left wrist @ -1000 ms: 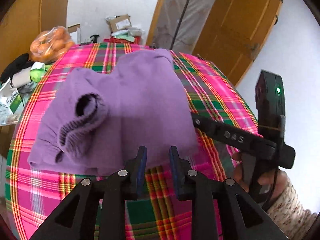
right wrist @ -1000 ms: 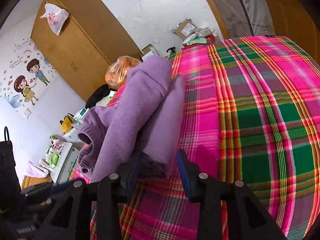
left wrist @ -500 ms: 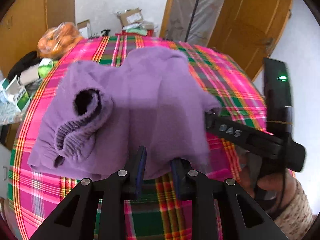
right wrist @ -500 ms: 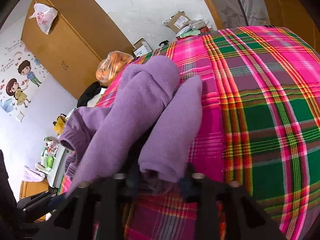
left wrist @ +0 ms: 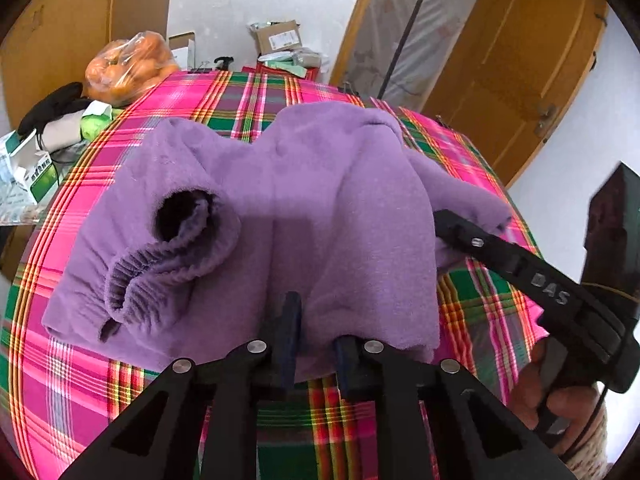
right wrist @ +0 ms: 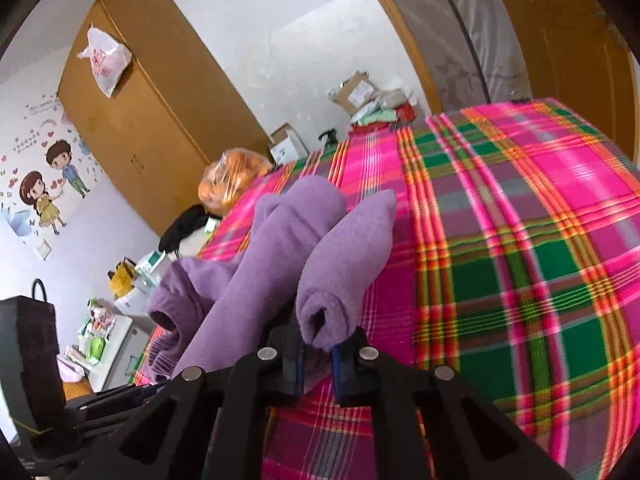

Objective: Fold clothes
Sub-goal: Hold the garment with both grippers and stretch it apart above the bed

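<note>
Nearby, orange bag, boxes, purple sweater unobstructed

Soft, fuzzy purple fleece garment, matt, with a ribbed knit cuff; smooth woven pink-and-green plaid tablecloth, faintly sheened; matt black plastic left gripper and right gripper, each set with shiny round metal pins; glossy crinkled clear plastic bag of oranges; smooth varnished wooden wardrobe; dull brown cardboard box; satin-finished wooden door.
</note>
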{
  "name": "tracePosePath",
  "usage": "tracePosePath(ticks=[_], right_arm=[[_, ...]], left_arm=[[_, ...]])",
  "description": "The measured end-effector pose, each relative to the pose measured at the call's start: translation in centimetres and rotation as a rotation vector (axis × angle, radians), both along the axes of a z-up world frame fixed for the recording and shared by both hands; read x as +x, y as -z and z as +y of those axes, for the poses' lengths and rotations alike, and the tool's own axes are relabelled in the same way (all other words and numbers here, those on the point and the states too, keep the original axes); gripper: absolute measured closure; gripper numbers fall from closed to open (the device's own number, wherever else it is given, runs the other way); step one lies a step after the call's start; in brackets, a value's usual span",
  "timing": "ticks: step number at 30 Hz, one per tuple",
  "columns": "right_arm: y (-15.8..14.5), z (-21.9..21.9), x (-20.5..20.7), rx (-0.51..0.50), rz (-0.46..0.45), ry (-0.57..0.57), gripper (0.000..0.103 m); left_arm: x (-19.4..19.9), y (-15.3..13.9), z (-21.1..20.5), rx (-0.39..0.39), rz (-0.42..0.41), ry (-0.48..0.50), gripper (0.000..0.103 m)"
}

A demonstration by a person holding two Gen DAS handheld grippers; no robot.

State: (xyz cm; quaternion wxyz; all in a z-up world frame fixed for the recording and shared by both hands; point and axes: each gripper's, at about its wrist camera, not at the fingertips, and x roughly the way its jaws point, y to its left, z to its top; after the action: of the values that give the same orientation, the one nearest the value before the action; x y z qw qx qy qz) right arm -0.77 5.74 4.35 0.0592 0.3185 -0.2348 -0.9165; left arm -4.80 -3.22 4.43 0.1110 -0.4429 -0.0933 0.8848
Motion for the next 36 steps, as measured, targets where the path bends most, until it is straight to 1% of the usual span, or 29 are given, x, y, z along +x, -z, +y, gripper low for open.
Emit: tracePosePath(ticks=[5, 10, 21, 25, 36], right_arm=[[-2.0, 1.3, 1.9, 0.023, 0.054, 0.045, 0.093], [-3.0, 2.8, 3.3, 0.03, 0.073, 0.089, 0.093], [-3.9, 7.1, 6.5, 0.04, 0.095, 0.217, 0.093], [-4.2, 8.4, 7.7, 0.064, 0.105, 0.266, 0.093], [-3.8, 12.5, 11.0, 0.084, 0.088, 0.414, 0.093]], left_arm=[[0.1, -0.5, 0.3, 0.015, 0.014, -0.005, 0.09], [0.4, -0.6, 1.3, 0.026, 0.016, 0.015, 0.09], [0.4, -0.5, 3.4, 0.042, 0.008, 0.058, 0.09], [0.3, -0.1, 4.0, 0.042, -0.004, 0.072, 0.09], [0.4, 0.4, 5.4, 0.044, -0.029, 0.103, 0.09]])
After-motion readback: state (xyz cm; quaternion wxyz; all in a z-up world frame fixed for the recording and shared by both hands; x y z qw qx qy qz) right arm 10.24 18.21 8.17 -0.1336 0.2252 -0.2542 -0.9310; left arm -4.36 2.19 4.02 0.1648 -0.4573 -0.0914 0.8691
